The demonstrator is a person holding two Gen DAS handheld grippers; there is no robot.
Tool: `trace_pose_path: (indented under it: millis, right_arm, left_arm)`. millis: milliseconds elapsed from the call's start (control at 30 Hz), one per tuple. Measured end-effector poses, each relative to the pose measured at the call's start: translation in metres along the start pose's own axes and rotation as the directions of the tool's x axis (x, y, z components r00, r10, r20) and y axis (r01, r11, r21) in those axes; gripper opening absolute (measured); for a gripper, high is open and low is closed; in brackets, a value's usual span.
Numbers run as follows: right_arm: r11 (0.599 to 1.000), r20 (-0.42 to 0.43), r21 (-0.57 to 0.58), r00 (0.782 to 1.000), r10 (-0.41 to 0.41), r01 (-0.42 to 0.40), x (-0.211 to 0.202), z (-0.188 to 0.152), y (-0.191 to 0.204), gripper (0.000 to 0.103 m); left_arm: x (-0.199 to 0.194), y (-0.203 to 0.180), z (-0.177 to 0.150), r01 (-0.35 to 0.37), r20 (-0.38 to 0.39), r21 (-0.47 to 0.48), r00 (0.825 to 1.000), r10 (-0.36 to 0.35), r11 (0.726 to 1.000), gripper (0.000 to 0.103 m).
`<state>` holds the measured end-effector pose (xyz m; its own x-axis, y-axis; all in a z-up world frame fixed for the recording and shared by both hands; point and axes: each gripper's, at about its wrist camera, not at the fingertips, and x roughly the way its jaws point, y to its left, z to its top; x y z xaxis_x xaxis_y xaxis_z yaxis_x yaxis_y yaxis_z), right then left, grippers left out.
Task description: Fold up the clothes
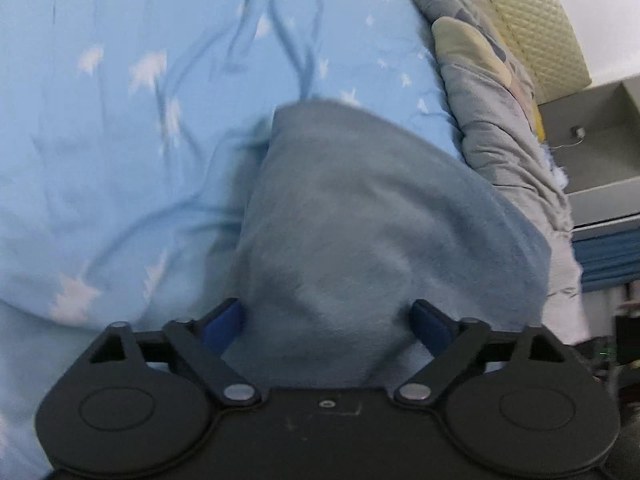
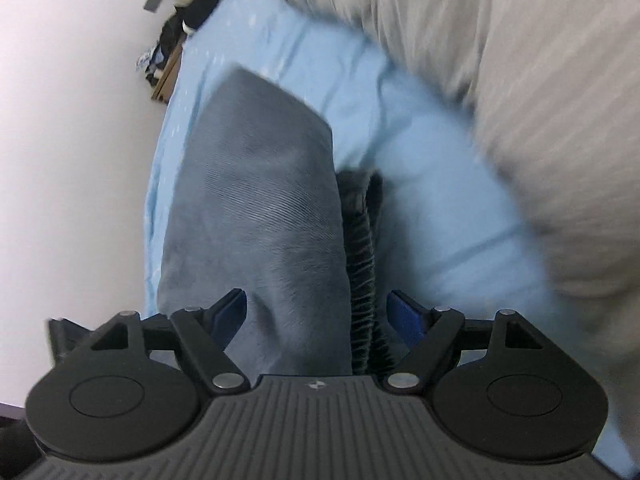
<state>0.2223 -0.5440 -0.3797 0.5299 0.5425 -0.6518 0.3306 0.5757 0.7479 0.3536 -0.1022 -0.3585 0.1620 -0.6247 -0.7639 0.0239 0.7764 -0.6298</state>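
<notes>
A grey-blue garment [image 1: 380, 208] lies folded on the light blue, star-printed bed sheet [image 1: 120, 120]. My left gripper [image 1: 328, 320] is open wide just over its near end, and the cloth bulges up between the blue pads without being pinched. In the right wrist view the same garment [image 2: 260, 200] stretches away from me, with a dark ribbed band [image 2: 362, 280] along its right side. My right gripper [image 2: 316, 312] is also open, its fingers straddling the garment's near end and the band. The sheet [image 2: 420, 184] shows around it.
A grey patterned quilt [image 1: 492, 120] and a cream quilted cushion [image 1: 532, 20] lie to the right of the garment, with a grey shelf unit [image 1: 592, 148] beyond. A beige striped blanket [image 2: 520, 60] bunches at the right. A white wall [image 2: 60, 140] borders the bed, with clutter [image 2: 172, 52] at its far end.
</notes>
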Motion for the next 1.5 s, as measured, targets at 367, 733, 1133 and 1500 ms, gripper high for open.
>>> trace_pose_path:
  millis: [367,733,1133,1500]
  right_arm:
    - [0.997,-0.028,-0.049,0.998,-0.063,0.061,0.023,-0.017,0.021,0.062]
    - [0.984,0.129,-0.073,0.98,-0.153,0.163,-0.036,-0.055,0.081,0.019]
    - [0.99,0.242,-0.095,0.968,-0.074,0.1,-0.118,-0.096,0.136,0.019]
    - [0.994,0.414,-0.015,0.905,-0.095,0.111,-0.226,-0.155,0.17,0.02]
  left_arm:
    - [0.029,-0.014,0.008,-0.085,-0.104,0.016,0.991,0.086,0.996,0.069]
    - [-0.016,-0.056,-0.004,-0.092,-0.006,0.092,0.996,0.093,0.992,0.03]
    - [-0.13,-0.145,-0.047,-0.019,0.074,0.158,0.997,0.008,0.987,0.03]
    - [-0.182,-0.233,-0.095,0.14,0.01,0.31,0.989,-0.15,0.94,0.03]
